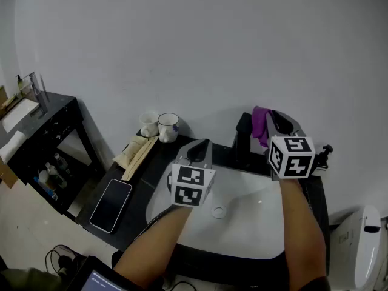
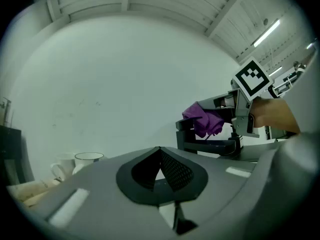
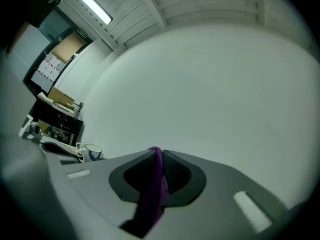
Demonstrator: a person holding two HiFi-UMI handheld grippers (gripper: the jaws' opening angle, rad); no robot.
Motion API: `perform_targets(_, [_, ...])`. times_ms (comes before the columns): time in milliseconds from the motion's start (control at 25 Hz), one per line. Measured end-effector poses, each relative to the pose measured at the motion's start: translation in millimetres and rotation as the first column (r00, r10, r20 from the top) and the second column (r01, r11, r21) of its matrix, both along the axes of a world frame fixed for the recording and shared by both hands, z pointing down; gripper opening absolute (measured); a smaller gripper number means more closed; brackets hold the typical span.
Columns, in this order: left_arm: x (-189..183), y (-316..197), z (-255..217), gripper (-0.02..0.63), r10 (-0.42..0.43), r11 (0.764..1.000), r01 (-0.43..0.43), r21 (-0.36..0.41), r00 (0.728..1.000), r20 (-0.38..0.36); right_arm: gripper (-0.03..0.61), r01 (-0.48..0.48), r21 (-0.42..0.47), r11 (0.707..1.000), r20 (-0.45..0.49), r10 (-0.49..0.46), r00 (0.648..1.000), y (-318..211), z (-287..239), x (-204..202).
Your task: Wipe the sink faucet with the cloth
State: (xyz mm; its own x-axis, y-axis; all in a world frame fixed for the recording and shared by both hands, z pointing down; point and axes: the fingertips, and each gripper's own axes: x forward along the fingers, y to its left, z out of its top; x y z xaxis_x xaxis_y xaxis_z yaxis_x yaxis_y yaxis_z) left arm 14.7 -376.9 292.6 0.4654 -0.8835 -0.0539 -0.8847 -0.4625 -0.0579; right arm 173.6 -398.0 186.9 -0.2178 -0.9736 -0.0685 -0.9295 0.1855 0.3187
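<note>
A black faucet (image 1: 244, 143) stands at the back rim of the white sink (image 1: 242, 229). My right gripper (image 1: 270, 117) is shut on a purple cloth (image 1: 260, 125), which hangs against the faucet's top. In the right gripper view the cloth (image 3: 154, 186) runs down between the closed jaws of the right gripper (image 3: 158, 155). My left gripper (image 1: 199, 145) hovers over the sink's back left rim, shut and empty. The left gripper view looks past the left gripper (image 2: 160, 152) to the faucet (image 2: 205, 145), the cloth (image 2: 202, 119) and the right gripper (image 2: 223, 115).
Two white mugs (image 1: 159, 126) stand on the black counter (image 1: 154, 162) by the wall, with wrapped packets (image 1: 136, 151) and a phone (image 1: 111, 205) to the left. A black shelf unit (image 1: 42, 138) is at far left, a white toilet (image 1: 361, 241) at right.
</note>
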Motion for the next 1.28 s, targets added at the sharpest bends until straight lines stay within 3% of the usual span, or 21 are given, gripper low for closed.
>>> perform_targets(360, [3, -2, 7, 0.017, 0.011, 1.0, -0.01, -0.009, 1.0, 0.014, 0.04, 0.086, -0.123, 0.989, -0.137, -0.102, 0.985, -27, 10, -28])
perform_targets(680, [8, 0, 5, 0.017, 0.025, 1.0, -0.025, -0.004, 1.0, 0.015, 0.038, 0.152, -0.266, 0.952, -0.205, -0.21, 0.956, -42, 19, -37])
perform_targets(1280, [16, 4, 6, 0.017, 0.044, 0.999, -0.044, 0.002, 0.998, 0.035, 0.032, 0.221, -0.383, 0.897, -0.276, -0.339, 0.899, -30, 27, -46])
